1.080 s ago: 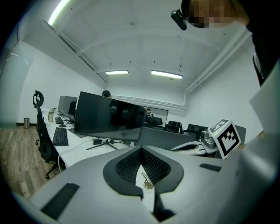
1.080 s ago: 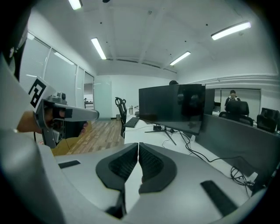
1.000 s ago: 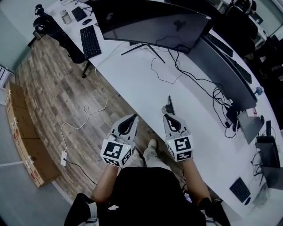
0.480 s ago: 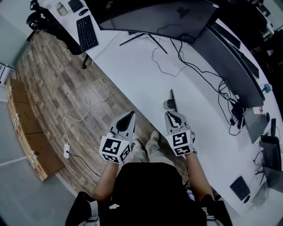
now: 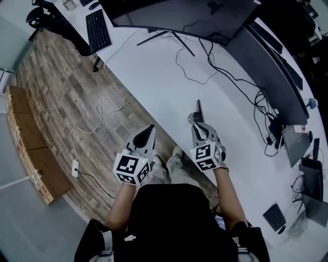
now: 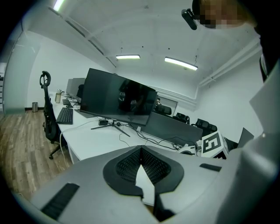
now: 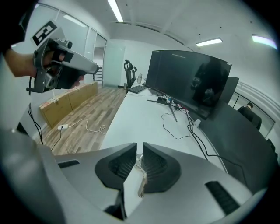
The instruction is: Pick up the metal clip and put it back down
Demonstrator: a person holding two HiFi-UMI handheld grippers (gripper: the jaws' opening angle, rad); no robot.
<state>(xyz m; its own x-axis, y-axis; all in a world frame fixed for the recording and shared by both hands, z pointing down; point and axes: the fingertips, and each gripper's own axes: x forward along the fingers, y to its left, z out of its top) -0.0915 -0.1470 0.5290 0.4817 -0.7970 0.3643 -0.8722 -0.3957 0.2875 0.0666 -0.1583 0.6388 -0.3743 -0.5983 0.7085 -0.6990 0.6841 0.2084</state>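
Right gripper (image 7: 139, 146): jaws opening a crack, pads pinching the silver wire handle of the black-and-silver metal clip (image 5: 198, 109). Handle runs back between the jaws, black body pokes out past the tips, over the white surface (image 5: 154, 82). Can't tell if the clip touches it. Left gripper (image 6: 141, 149): jaws clenched, nothing between, off to the side over the wood plank floor (image 5: 66, 92).

We're in an office: ahead of the left gripper (image 5: 149, 128) runs a long white desk (image 5: 154, 77) carrying a big curved black monitor (image 5: 179, 15), a black keyboard (image 5: 97, 30) and trailing black cables (image 5: 228, 79). Far off to its left, a black swivel chair (image 5: 38, 13) stands on the grey wood-plank floor (image 5: 56, 87).
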